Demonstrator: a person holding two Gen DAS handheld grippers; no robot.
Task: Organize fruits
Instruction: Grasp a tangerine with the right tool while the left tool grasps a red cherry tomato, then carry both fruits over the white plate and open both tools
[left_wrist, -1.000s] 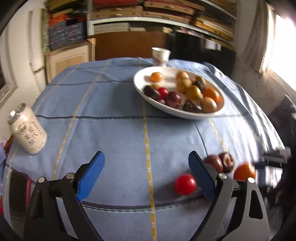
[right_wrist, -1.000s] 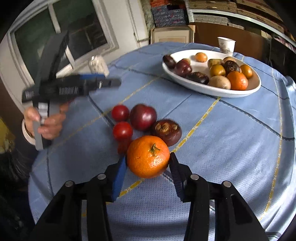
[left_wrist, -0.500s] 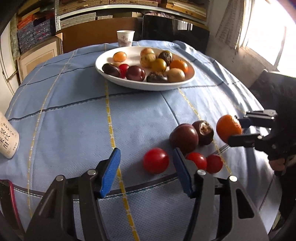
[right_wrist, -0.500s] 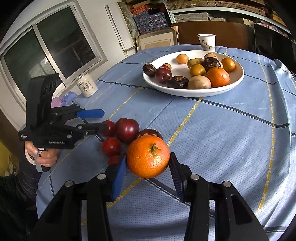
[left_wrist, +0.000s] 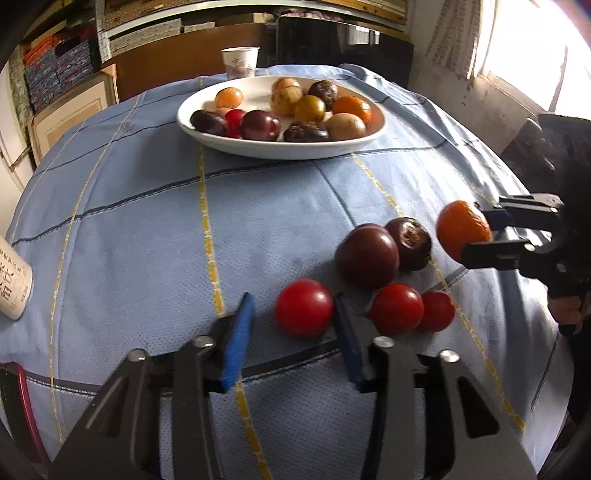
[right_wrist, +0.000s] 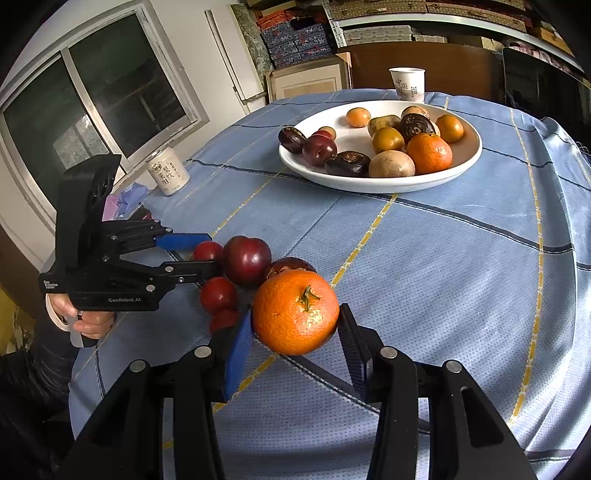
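The right gripper (right_wrist: 295, 332) has its jaws clamped on a mandarin orange (right_wrist: 295, 312), which hangs clear of the blue checked cloth (right_wrist: 461, 280) covering the counter. The left gripper (left_wrist: 291, 317) sits low at the cloth with its jaws spread, a red tomato (left_wrist: 303, 308) between them; its right side is close against one blue pad, with a gap to the other. Just beside it lie two more tomatoes (left_wrist: 397, 308), a dark red plum (left_wrist: 367, 256) and a brown, wrinkled fruit (left_wrist: 412, 243), all bunched together. Farther back stands a white bowl (right_wrist: 380, 184) already loaded with plums, oranges and brownish fruits. A paper cup (right_wrist: 407, 84) stands behind it, and a drink can (right_wrist: 168, 171) stands off near the window.
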